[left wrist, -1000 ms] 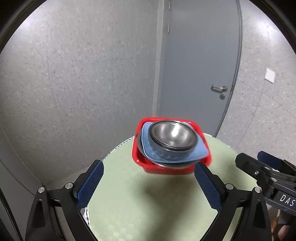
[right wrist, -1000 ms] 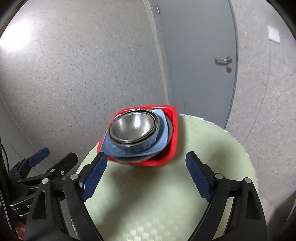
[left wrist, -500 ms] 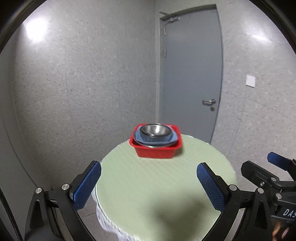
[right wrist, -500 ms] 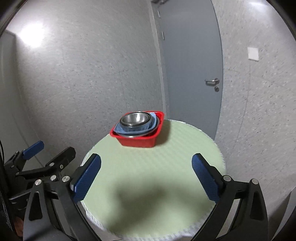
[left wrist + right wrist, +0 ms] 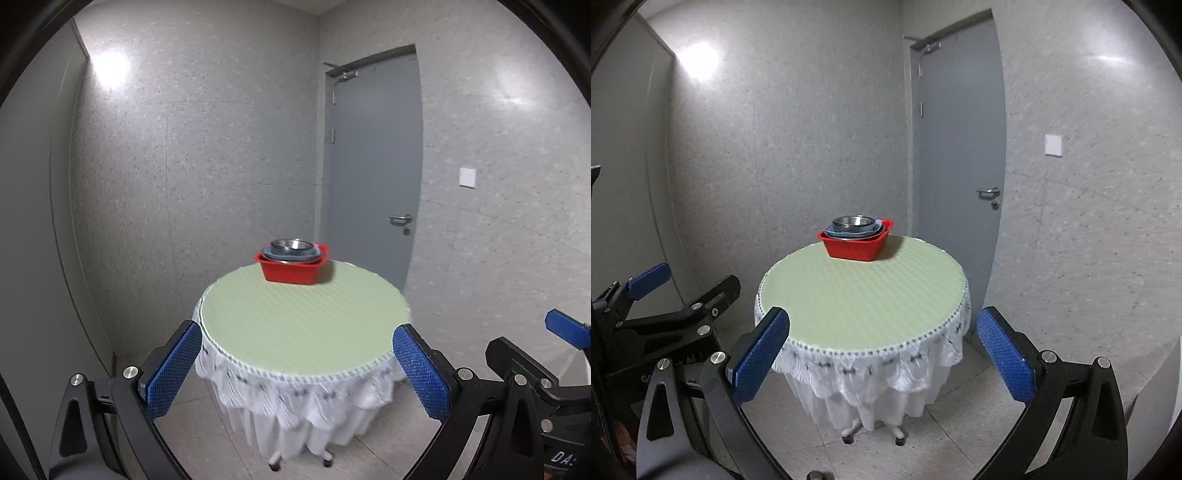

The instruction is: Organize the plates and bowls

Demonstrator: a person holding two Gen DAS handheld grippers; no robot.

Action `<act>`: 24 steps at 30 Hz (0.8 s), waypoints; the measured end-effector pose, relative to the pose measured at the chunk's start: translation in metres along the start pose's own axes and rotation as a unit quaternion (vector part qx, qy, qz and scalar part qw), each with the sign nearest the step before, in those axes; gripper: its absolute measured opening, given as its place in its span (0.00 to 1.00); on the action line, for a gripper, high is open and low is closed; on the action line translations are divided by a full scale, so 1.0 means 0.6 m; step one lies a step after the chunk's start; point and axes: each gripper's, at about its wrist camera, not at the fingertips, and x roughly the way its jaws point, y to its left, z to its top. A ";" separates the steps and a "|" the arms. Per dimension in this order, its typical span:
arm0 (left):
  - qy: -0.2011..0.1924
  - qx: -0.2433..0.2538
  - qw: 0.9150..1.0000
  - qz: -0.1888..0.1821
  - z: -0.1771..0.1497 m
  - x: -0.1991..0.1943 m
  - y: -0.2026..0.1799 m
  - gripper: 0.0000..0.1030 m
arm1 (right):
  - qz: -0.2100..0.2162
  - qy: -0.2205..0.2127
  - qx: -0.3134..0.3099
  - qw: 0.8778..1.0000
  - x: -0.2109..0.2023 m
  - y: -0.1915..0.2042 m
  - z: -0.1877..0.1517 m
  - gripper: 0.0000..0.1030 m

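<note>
Two blue-padded fingers of the left gripper point(image 5: 297, 363) frame the left wrist view, spread as wide as they go with nothing between them and nothing touched. Beyond them stands a round table point(image 5: 303, 317) with a pale green top and a white frilled skirt. At the far edge of the table sits a red tub point(image 5: 291, 272), and nested inside it are a blue plate point(image 5: 271, 255) and, topmost, a steel bowl point(image 5: 291, 246). Behind the table is a grey door point(image 5: 373, 166). Right of the table, the right gripper point(image 5: 532, 350) shows partly, well apart from the tub.

From the right wrist view, the right gripper point(image 5: 882, 354) likewise stands fully open and empty, short of the table point(image 5: 864, 295). The tub point(image 5: 855, 245) rests on the far side of the table, with the plate point(image 5: 838, 232) and bowl point(image 5: 854, 222) stacked in it. Left of the table, the left gripper point(image 5: 687, 295) hangs clear of everything.
</note>
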 end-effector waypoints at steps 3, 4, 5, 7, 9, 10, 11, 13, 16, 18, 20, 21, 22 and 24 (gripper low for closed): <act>0.000 -0.003 1.000 -0.005 -0.023 -0.067 -0.009 0.99 | -0.001 0.000 0.008 1.000 -0.053 -0.011 -0.024 1.00; -0.001 -0.005 1.000 -0.003 -0.031 -0.088 -0.010 0.99 | -0.002 0.000 0.009 1.000 -0.064 -0.014 -0.029 1.00; 0.000 -0.007 1.000 -0.008 -0.037 -0.107 -0.011 0.99 | -0.005 0.001 0.010 1.000 -0.078 -0.017 -0.036 1.00; -0.003 -0.006 1.000 -0.011 -0.044 -0.136 -0.012 0.99 | -0.009 -0.001 0.014 1.000 -0.104 -0.022 -0.049 1.00; -0.007 0.000 1.000 -0.012 -0.057 -0.171 -0.013 0.99 | -0.012 -0.002 0.015 1.000 -0.123 -0.021 -0.060 1.00; -0.008 0.001 1.000 -0.014 -0.061 -0.179 -0.011 0.99 | -0.013 -0.002 0.014 1.000 -0.130 -0.021 -0.067 1.00; -0.008 0.002 1.000 -0.016 -0.063 -0.184 -0.010 0.99 | -0.014 -0.002 0.015 1.000 -0.134 -0.024 -0.074 1.00; -0.008 0.008 1.000 -0.025 -0.074 -0.198 -0.009 0.99 | -0.016 -0.001 0.018 1.000 -0.141 -0.021 -0.087 1.00; -0.014 0.016 0.999 -0.026 -0.073 -0.186 0.002 0.99 | -0.018 -0.001 0.018 1.000 -0.143 -0.016 -0.104 1.00; -0.019 0.021 0.999 -0.027 -0.082 -0.184 0.008 0.99 | -0.017 -0.006 0.019 1.000 -0.147 -0.012 -0.117 1.00; -0.023 0.019 0.999 -0.031 -0.090 -0.169 0.022 0.99 | -0.020 -0.009 0.023 1.000 -0.146 -0.009 -0.132 1.00; -0.022 0.018 0.999 -0.033 -0.097 -0.163 0.026 0.99 | -0.020 -0.010 0.024 0.999 -0.145 -0.007 -0.138 1.00; -0.020 0.018 0.999 -0.033 -0.104 -0.155 0.029 0.99 | -0.022 -0.011 0.026 0.999 -0.144 -0.004 -0.148 1.00; -0.014 0.021 0.999 -0.034 -0.113 -0.139 0.031 0.99 | -0.025 -0.010 0.025 0.999 -0.142 -0.002 -0.158 1.00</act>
